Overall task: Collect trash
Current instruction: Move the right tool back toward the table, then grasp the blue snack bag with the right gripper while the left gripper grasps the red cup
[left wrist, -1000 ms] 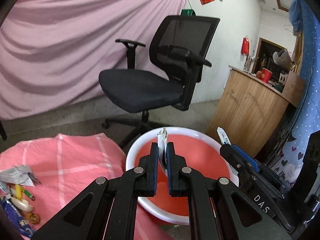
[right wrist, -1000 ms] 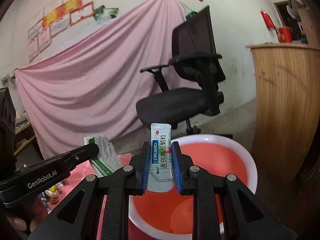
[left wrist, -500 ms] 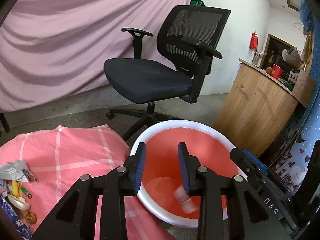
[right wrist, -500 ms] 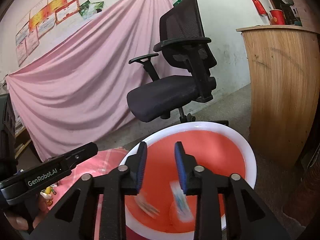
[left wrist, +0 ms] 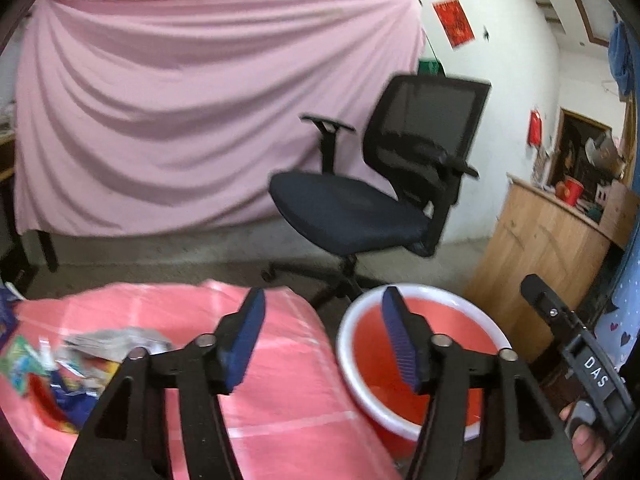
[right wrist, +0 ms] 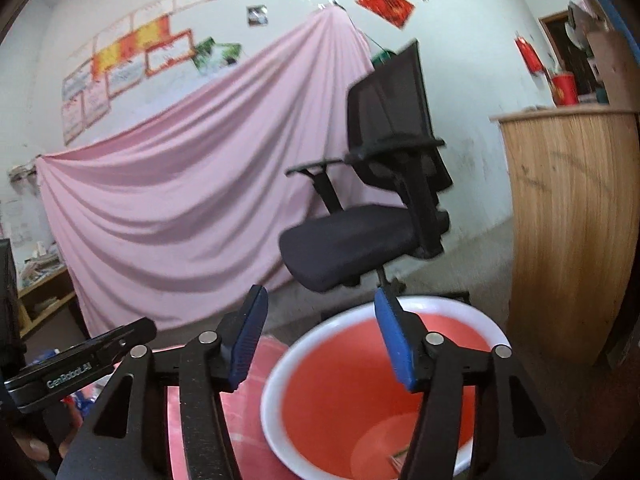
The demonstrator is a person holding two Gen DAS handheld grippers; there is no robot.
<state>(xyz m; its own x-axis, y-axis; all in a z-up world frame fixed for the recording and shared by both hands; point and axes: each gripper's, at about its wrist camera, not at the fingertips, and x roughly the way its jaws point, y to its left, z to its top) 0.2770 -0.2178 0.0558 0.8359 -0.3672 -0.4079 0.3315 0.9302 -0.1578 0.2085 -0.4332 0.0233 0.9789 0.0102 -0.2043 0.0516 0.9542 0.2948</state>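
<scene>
A red bin with a white rim [left wrist: 424, 364] stands on the floor beside a table with a pink checked cloth [left wrist: 280, 392]. It also shows in the right wrist view [right wrist: 360, 396]. My left gripper [left wrist: 322, 336] is wide open and empty, above the table's right edge and the bin's left rim. My right gripper [right wrist: 318, 340] is wide open and empty, above the bin's left side. A pile of wrappers and crumpled paper [left wrist: 76, 364] lies at the table's left end. A bit of a packet [right wrist: 398, 458] shows at the bin's bottom.
A black office chair [left wrist: 380, 200] stands just behind the bin. A wooden counter [left wrist: 552, 248] is at the right, with a red cup [left wrist: 570, 190] on top. A pink sheet [left wrist: 180, 120] hangs over the back wall. The left gripper's body [right wrist: 80, 364] sits left of my right gripper.
Both grippers let go of their packets, which fell into the bin. Both have since opened wider and tilted upward, and the left one has shifted left over the table.
</scene>
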